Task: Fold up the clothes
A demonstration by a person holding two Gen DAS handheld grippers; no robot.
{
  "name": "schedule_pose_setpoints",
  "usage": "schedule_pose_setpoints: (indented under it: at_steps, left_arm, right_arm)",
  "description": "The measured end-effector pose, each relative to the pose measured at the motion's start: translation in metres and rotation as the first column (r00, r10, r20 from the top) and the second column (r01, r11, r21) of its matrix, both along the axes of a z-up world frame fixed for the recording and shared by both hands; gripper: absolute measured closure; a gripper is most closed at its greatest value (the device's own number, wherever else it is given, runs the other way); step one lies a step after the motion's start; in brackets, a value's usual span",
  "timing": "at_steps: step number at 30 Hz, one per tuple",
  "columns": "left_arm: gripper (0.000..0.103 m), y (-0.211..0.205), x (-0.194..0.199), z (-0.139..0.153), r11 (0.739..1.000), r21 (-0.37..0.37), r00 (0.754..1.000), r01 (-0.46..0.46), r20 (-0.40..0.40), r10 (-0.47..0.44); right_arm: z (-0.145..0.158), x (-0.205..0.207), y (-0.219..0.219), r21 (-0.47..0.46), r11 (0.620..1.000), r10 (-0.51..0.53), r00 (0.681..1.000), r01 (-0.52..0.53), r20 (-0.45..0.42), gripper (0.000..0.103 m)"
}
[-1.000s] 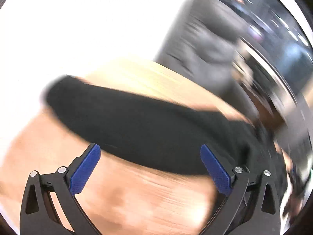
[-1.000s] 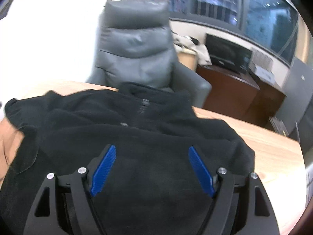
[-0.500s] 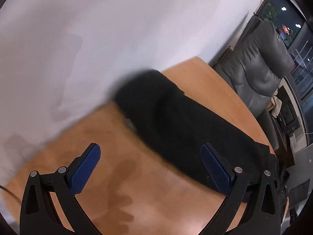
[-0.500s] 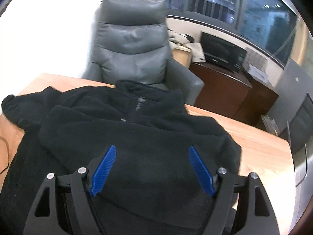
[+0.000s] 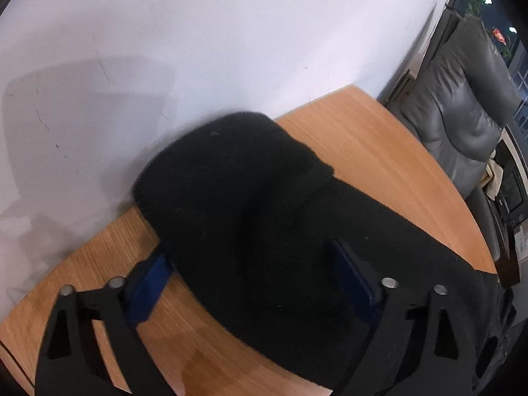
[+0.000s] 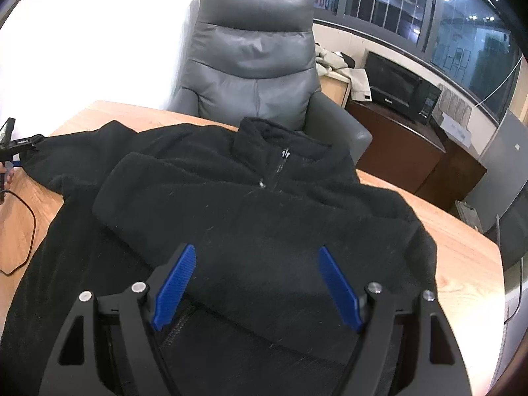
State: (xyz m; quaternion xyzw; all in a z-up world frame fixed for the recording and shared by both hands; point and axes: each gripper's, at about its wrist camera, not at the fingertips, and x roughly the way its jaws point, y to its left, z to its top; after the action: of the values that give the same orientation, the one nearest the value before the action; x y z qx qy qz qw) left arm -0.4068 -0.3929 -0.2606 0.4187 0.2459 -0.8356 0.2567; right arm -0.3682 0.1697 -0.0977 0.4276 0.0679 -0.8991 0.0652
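1. On the wooden table [image 6: 462, 264] a black fleece jacket [image 6: 264, 231] lies spread out, front up, its collar and zipper [image 6: 280, 168] pointing toward a grey leather armchair [image 6: 250, 59] beyond the far edge.
2. One sleeve is folded across the chest; the other sleeve [image 5: 231, 171] stretches out to the table's left end, by a white wall [image 5: 198, 33].
3. The left tool [image 5: 254, 280] sits low at that sleeve end, its jaws wide apart with the thick cuff bulging between them; the left blue pad [image 5: 148, 283] rests beside the fabric on the wood, while the right pad lies against the dark fleece. Nothing is pinched.
4. In the right wrist view the left tool [image 6: 8, 151] appears small at the far left edge, right at the sleeve's tip.
5. The right tool [image 6: 255, 283] hovers over the jacket's lower front, jaws wide open, blue pads [image 6: 175, 283] clear of the cloth as far as can be told.
6. A thin black cable [image 6: 26, 231] loops over the table beside the jacket's left side.
7. Behind the table stand a dark cabinet [image 6: 396, 145] with a black microwave [image 6: 396, 89] on it.
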Motion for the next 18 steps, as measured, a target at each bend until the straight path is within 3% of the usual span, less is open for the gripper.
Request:
schedule_pose_setpoints:
  at_steps: [2, 4, 5, 7, 12, 15, 18]
  left_arm:
    - [0.046, -0.007, 0.002, 0.003, 1.0, 0.008, 1.0, -0.011, -0.021, 0.011]
    - [0.081, -0.012, 0.002, 0.004, 0.998, 0.064, 0.999, 0.008, -0.054, -0.004]
    - [0.087, -0.011, 0.001, 0.005, 0.996, 0.087, 0.997, 0.028, -0.067, -0.022]
    - [0.089, -0.005, 0.0, 0.011, 0.996, 0.078, 0.996, 0.048, -0.083, -0.041]
    - [0.09, 0.013, 0.007, 0.05, 0.993, 0.099, 0.973, 0.062, -0.229, -0.038]
    - [0.09, 0.047, 0.005, 0.09, 0.987, 0.102, 0.941, 0.126, -0.328, -0.086]
    - [0.09, 0.114, -0.001, 0.138, 0.971, 0.048, 0.892, 0.234, -0.409, -0.195]
  right_arm:
    - [-0.002, 0.002, -0.001, -0.007, 1.0, -0.004, 1.0, 0.004, 0.007, 0.022]
    - [-0.005, 0.005, -0.001, -0.013, 1.0, -0.012, 1.0, 0.012, 0.014, 0.022]
    - [-0.006, 0.006, -0.001, -0.016, 1.0, -0.017, 1.0, 0.017, 0.018, 0.022]
    - [-0.01, 0.007, -0.001, -0.024, 0.999, -0.026, 0.999, 0.026, 0.026, 0.022]
    - [-0.013, 0.015, 0.0, -0.043, 0.999, -0.027, 0.999, 0.028, 0.026, 0.022]
    - [-0.011, 0.019, 0.004, -0.063, 0.997, -0.035, 0.999, 0.035, 0.015, 0.022]
    - [0.002, 0.025, 0.015, -0.114, 0.991, -0.066, 0.998, 0.063, -0.021, 0.022]
